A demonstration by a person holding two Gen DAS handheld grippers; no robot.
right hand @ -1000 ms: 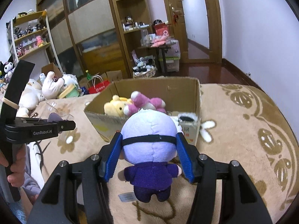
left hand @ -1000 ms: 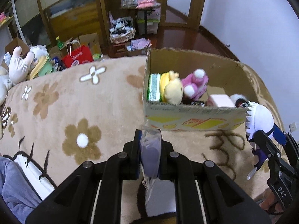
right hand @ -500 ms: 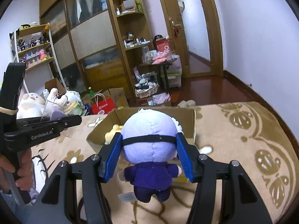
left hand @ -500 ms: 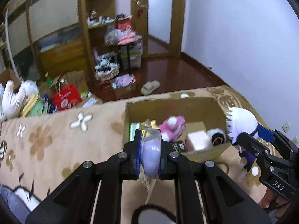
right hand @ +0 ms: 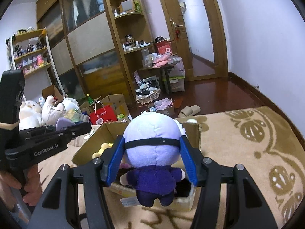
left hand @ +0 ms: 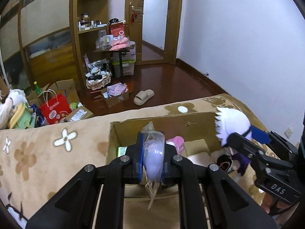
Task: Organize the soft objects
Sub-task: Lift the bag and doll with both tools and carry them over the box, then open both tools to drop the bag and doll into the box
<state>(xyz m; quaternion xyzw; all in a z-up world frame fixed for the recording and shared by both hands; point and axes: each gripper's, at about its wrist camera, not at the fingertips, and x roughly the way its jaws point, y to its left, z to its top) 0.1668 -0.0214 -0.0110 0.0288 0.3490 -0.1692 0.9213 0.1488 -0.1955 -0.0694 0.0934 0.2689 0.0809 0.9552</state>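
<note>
Right wrist view: right gripper (right hand: 152, 158) is clamped on the doll (right hand: 152, 152) by its head, so the body dangles over the box (right hand: 192, 133) for a drop. Left gripper (left hand: 152, 160) pinches a bagged toy (left hand: 154, 157) above the same box, probably next in.

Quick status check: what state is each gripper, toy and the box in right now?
Left gripper: shut on bagged purple item.
Right gripper: shut on white-haired doll, above the box.
Cardboard box: open, partly filled.
Pink plush: inside the box.
Yellow plush: inside the box.
</note>
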